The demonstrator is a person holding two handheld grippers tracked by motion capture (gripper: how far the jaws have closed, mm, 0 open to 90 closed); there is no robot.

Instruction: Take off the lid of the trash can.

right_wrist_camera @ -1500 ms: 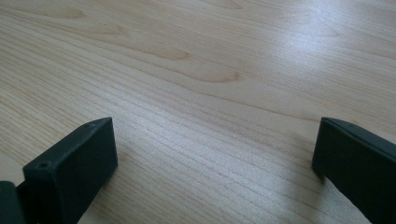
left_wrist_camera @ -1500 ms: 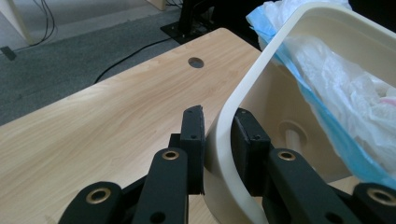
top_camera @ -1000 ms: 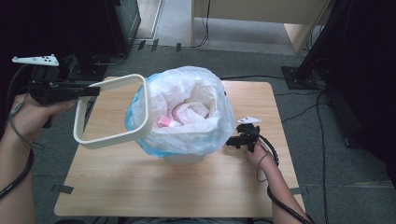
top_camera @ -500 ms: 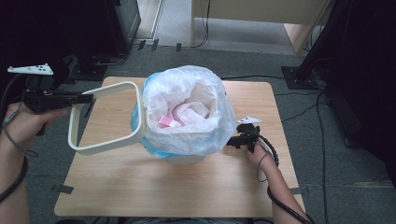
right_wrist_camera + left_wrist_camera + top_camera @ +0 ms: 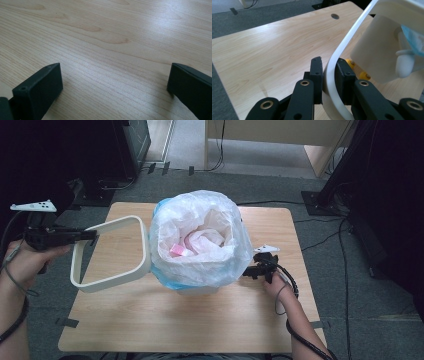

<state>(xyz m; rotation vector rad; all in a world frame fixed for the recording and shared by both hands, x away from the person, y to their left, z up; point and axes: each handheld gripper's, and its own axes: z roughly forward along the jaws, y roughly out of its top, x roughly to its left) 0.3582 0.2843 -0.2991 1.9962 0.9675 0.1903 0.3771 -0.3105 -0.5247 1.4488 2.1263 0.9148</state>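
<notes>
While the right claw (image 5: 248,273) waits (open), the white frame (image 5: 111,254) has swung leftward.

An office or lab-like workroom. A small light wooden table (image 5: 200,320) stands on grey carpet (image 5: 350,285), with black cables (image 5: 320,237) trailing across the floor. Dark equipment stands (image 5: 345,175) and a pale wooden desk (image 5: 280,132) sit behind it.
</notes>
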